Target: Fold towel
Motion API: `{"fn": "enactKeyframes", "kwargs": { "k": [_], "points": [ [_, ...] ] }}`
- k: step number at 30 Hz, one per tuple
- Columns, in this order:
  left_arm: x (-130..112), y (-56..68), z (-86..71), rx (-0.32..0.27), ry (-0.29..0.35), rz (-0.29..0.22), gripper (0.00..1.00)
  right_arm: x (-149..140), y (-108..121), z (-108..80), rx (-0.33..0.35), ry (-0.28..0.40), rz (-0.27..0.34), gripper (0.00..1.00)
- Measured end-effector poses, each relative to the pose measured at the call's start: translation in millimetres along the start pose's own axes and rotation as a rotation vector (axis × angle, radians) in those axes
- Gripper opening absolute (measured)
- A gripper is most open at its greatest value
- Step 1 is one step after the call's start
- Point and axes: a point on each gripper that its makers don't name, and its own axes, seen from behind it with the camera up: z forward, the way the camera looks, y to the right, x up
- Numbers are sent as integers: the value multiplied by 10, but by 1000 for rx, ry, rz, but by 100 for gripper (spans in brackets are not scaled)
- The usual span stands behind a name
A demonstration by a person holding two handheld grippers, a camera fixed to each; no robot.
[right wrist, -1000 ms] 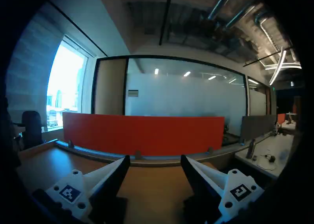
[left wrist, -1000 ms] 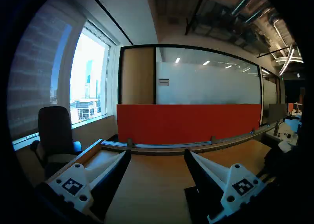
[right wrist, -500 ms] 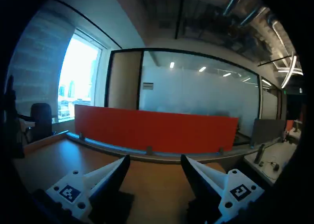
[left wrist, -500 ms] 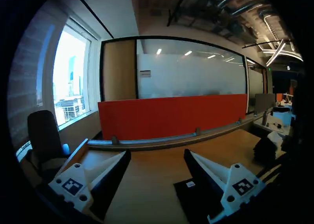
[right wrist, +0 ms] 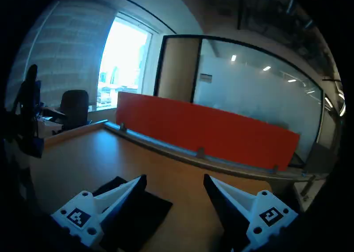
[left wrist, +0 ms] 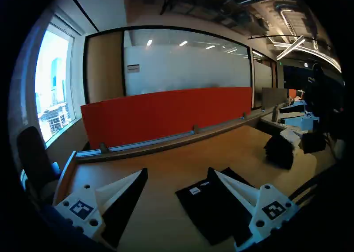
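A dark towel [left wrist: 208,205] with a small white label lies flat on the wooden desk [left wrist: 177,157], low in the left gripper view. My left gripper [left wrist: 177,171] hangs above the desk, open, with its right finger over the towel's near part and nothing between the fingers. In the right gripper view the same dark towel [right wrist: 141,208] lies on the desk [right wrist: 88,154] under and beside the left finger. My right gripper [right wrist: 174,177] is open and holds nothing.
A red partition [left wrist: 168,110] on a metal rail bounds the desk's far edge. A dark bundle [left wrist: 281,151] sits on the desk at the right. An office chair [right wrist: 75,108] stands by the window. Dark equipment [right wrist: 26,119] rises at the left.
Both grippers have tipped downward toward the desk, bringing the dark towel into sight. The left view swung right, the right view swung left. Both stayed open.
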Motion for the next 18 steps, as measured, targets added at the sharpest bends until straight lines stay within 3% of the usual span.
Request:
{"fn": "enactKeyframes", "kwargs": {
  "k": [9, 18],
  "points": [
    [-243, 239, 49, -110, -81, 47, 100, -272, -211, -2, 103, -96, -12, 99],
    [-586, 407, 60, -168, -174, 68, 100, -600, -352, -49, 177, -199, -23, 99]
  ]
}}
